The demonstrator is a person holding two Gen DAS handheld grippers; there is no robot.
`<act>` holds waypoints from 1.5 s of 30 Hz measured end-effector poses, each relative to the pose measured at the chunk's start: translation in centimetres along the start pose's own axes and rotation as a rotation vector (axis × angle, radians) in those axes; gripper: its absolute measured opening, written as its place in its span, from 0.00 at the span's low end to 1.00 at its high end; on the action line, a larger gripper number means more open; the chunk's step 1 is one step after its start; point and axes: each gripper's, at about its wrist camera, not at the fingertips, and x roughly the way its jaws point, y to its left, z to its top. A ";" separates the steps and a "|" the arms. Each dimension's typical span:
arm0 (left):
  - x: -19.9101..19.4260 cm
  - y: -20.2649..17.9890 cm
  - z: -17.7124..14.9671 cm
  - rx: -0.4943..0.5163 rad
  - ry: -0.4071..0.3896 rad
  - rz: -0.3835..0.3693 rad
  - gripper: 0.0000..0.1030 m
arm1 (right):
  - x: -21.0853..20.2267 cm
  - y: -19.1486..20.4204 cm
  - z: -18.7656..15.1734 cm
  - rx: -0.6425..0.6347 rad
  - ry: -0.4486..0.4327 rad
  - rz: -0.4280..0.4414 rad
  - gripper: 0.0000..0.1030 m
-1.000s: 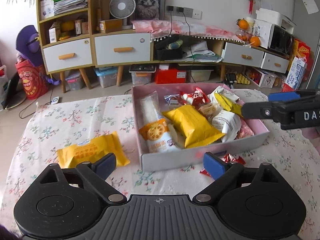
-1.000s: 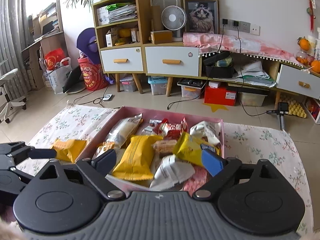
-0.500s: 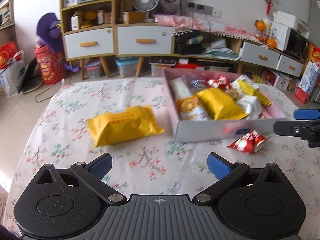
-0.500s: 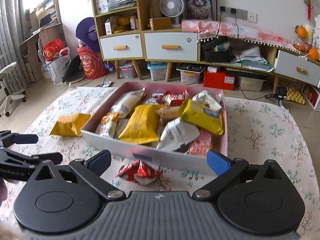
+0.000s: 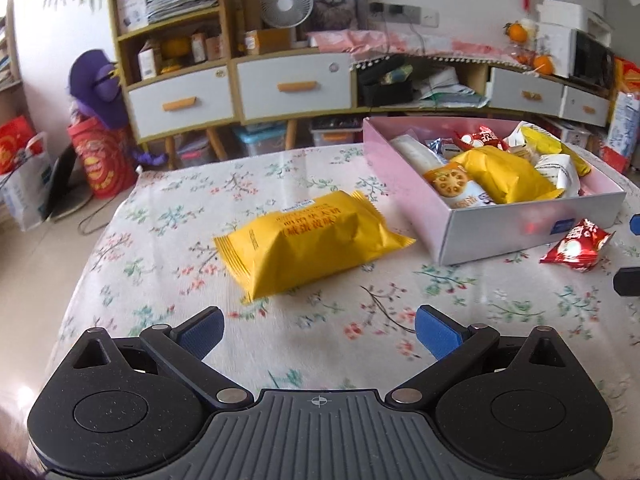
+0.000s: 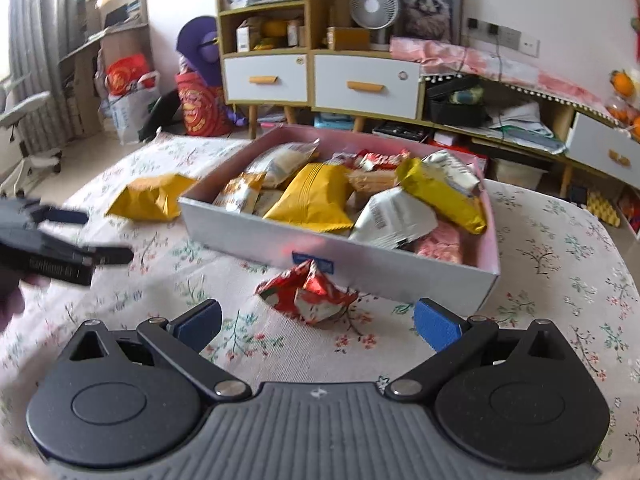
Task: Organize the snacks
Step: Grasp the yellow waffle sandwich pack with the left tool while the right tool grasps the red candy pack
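Note:
A pink-lined box [image 5: 516, 228] [image 6: 384, 268] holds several snack packets. A yellow packet [image 5: 308, 240] lies on the floral tablecloth left of the box; it also shows in the right wrist view [image 6: 150, 198]. A red packet [image 5: 576, 244] [image 6: 308, 292] lies in front of the box. My left gripper [image 5: 318, 330] is open and empty, just short of the yellow packet. My right gripper [image 6: 316, 326] is open and empty, just short of the red packet. The left gripper's fingers [image 6: 68, 248] show at the left of the right wrist view.
The floral tablecloth [image 5: 168, 248] covers the table. Beyond the far edge stand a shelf with white drawers [image 5: 296, 84], a fan [image 6: 374, 4], a low bench with clutter [image 6: 500, 116] and a red bag [image 5: 100, 160] on the floor.
Both grippers have pulled back from the box and lowered. The left has swung left, bringing the yellow packet in front of it. The red packet now lies in front of the right gripper.

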 end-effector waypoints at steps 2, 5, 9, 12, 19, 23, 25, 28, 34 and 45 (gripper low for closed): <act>0.7 0.5 -0.1 0.022 -0.017 -0.013 0.99 | 0.4 0.2 -0.3 -0.015 0.002 0.001 1.00; 1.7 1.3 -0.1 0.057 -0.037 -0.040 0.99 | 1.0 0.3 -0.6 -0.024 0.008 -0.006 1.00; 2.5 2.6 0.6 0.061 -0.051 -0.103 0.99 | 1.8 0.3 -0.9 -0.025 0.017 -0.016 1.00; 2.8 3.4 1.2 0.109 -0.074 -0.129 0.99 | 2.4 0.4 -0.9 -0.025 0.024 -0.026 1.00; 3.7 3.4 3.2 0.233 -0.107 -0.193 0.99 | 2.8 0.7 -0.8 -0.030 0.021 -0.016 1.00; 4.9 2.1 3.8 0.275 -0.084 -0.243 0.99 | 3.2 0.9 -0.6 -0.043 0.017 -0.013 1.00; 5.4 1.5 3.7 0.294 -0.060 -0.265 0.99 | 3.3 0.9 -0.4 -0.045 0.017 -0.017 1.00; 5.5 0.9 3.0 0.290 -0.025 -0.288 0.99 | 3.2 0.9 -0.3 -0.036 0.017 -0.016 1.00; 4.2 0.1 2.1 0.202 0.042 -0.306 0.98 | 3.3 0.9 -0.2 -0.028 0.015 -0.006 0.93; 3.1 -0.7 2.1 -0.032 0.064 -0.154 0.92 | 3.2 1.3 0.8 0.011 0.031 0.011 0.64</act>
